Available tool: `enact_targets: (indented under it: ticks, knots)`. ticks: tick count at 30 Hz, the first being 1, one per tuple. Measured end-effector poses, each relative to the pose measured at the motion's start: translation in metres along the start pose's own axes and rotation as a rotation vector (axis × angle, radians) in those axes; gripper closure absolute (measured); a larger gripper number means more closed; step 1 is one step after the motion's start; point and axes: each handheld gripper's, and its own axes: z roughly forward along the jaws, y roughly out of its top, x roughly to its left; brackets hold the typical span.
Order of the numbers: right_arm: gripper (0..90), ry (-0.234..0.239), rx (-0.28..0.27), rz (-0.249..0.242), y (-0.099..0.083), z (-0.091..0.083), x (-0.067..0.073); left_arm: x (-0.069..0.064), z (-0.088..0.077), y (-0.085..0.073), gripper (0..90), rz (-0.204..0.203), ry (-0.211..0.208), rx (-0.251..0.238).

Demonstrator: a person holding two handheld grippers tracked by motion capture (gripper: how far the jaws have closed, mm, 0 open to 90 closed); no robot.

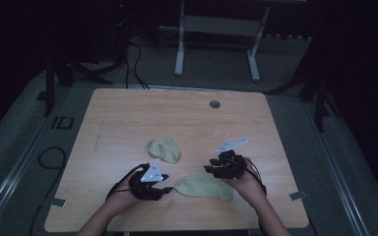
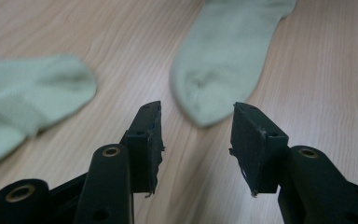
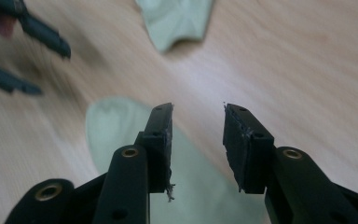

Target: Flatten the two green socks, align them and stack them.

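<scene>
Two pale green socks on a wooden counter [image 1: 128,118]. Flat sock [image 1: 204,187] stretched out between the two pairs of jaws, toe end toward the left pair, other end beside the right hand [image 1: 248,184]. Folded sock [image 1: 164,150] a little beyond, apart from the flat one, ahead of both pairs of jaws.

Left gripper [image 2: 196,135] low over the counter, jaws parted wide, holding nothing. In the left gripper view: rounded toe of the flat sock [image 2: 219,60] just ahead of the gap between the jaws, not touching; folded sock [image 2: 23,102] off past the left jaw. Left hand [image 1: 128,194] wrapped round the gripper [image 1: 160,189] from below in the high view.

Right gripper [image 3: 198,135] likewise parted wide and empty, hovering above the flat sock [image 3: 121,135], which lies under and behind its left jaw; bare wood between the tips. Farther ahead of these jaws, edge of the folded sock [image 3: 175,21]; to the upper left, blurred tips of the left gripper [image 3: 25,51].

In the high view, right gripper [image 1: 212,168] tilted down toward the flat sock. Small round grommet [image 1: 215,104] near the counter's far edge, well beyond both pairs of jaws.
</scene>
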Motion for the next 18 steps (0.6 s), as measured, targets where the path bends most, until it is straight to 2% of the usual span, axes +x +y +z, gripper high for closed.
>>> enact_targets:
  ticks: [4, 9, 17, 18]
  knots:
    - [60.5, 0.006, 0.002, -0.011, 0.022, 0.014, 0.003, 0.002, -0.004, -0.013, 54.0, -0.018, 0.007, 0.016]
    - [56.6, 0.007, 0.009, -0.044, 0.046, 0.035, 0.009, 0.005, -0.012, -0.023, 54.2, -0.048, 0.017, 0.01]
    - [53.0, 0.035, 0.033, -0.048, 0.076, 0.072, 0.018, 0.011, -0.021, -0.039, 53.8, -0.111, 0.032, 0.007]
    - [52.5, 0.044, 0.033, -0.044, 0.08, 0.077, 0.019, 0.013, -0.024, -0.043, 51.9, -0.132, 0.041, -0.001]
